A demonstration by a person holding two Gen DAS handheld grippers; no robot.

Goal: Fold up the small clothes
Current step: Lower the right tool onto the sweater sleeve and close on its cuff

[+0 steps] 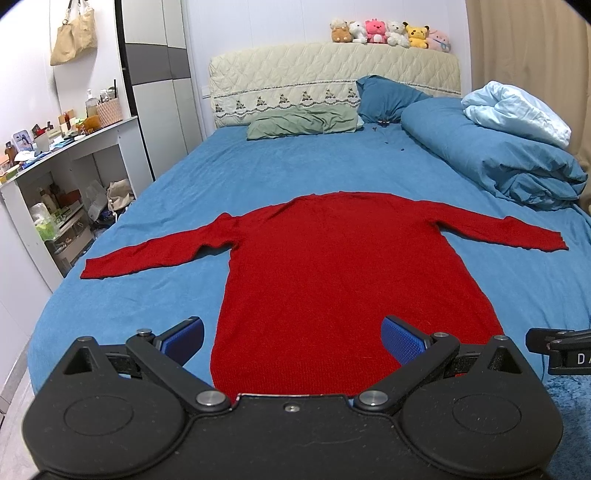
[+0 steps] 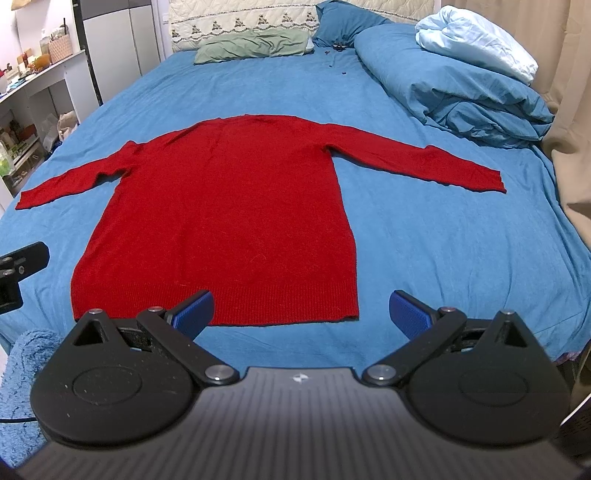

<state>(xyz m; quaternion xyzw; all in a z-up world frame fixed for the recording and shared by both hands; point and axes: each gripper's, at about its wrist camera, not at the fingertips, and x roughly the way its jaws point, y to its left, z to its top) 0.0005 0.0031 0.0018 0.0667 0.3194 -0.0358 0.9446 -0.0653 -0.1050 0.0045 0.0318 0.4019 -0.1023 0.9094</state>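
1. The left gripper (image 1: pixel 292 338) hung low over the near hem of a red knitted long-sleeved sweater (image 1: pixel 332 266), its blue-padded fingers (image 1: pixel 402 343) spread wide and holding nothing.
2. The right gripper (image 2: pixel 301 314) hovered just short of the same hem, near its right corner, jaws equally wide and empty.
3. The red sweater (image 2: pixel 229 206) lay flat on the blue bed sheet (image 2: pixel 424 240), collar toward the headboard, both sleeves stretched outward.
4. Only the left wrist view showed the row of plush toys (image 1: pixel 389 33) atop the cream quilted headboard (image 1: pixel 332 70) and the beige cloth bag (image 1: pixel 74 37) hanging on the wall.
5. Only the right wrist view showed the sweater's whole ribbed hem and a fluffy blue rug (image 2: pixel 22 373) beside the bed.
6. Each view caught a black edge of the other gripper.
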